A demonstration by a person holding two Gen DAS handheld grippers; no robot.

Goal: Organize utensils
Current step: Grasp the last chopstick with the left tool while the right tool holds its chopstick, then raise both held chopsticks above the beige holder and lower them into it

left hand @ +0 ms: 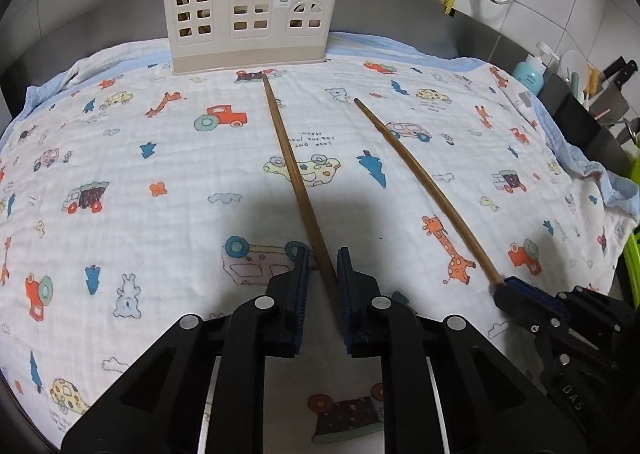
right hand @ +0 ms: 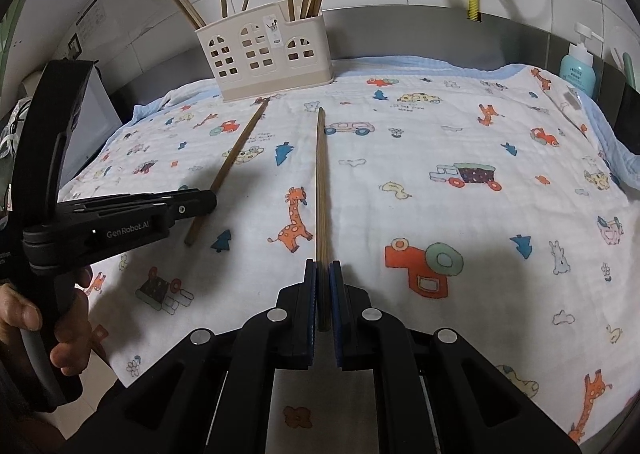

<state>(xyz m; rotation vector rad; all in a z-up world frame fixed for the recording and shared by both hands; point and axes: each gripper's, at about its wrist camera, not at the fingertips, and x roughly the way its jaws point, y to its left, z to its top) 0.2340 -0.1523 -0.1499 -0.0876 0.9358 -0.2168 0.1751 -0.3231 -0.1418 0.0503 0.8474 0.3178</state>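
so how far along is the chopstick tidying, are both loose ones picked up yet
Done: several chopsticks already stand in the cream holder. In hand: the right gripper is shut on one chopstick; the left gripper straddles the other chopstick, with a little gap showing beside the pads. Left: both still lie along the printed cloth and need dropping into the holder.

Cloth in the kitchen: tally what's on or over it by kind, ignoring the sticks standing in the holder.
Holder: 1
Chopsticks outside it: 2
Hand-held grippers, left and right: 2
Total: 5
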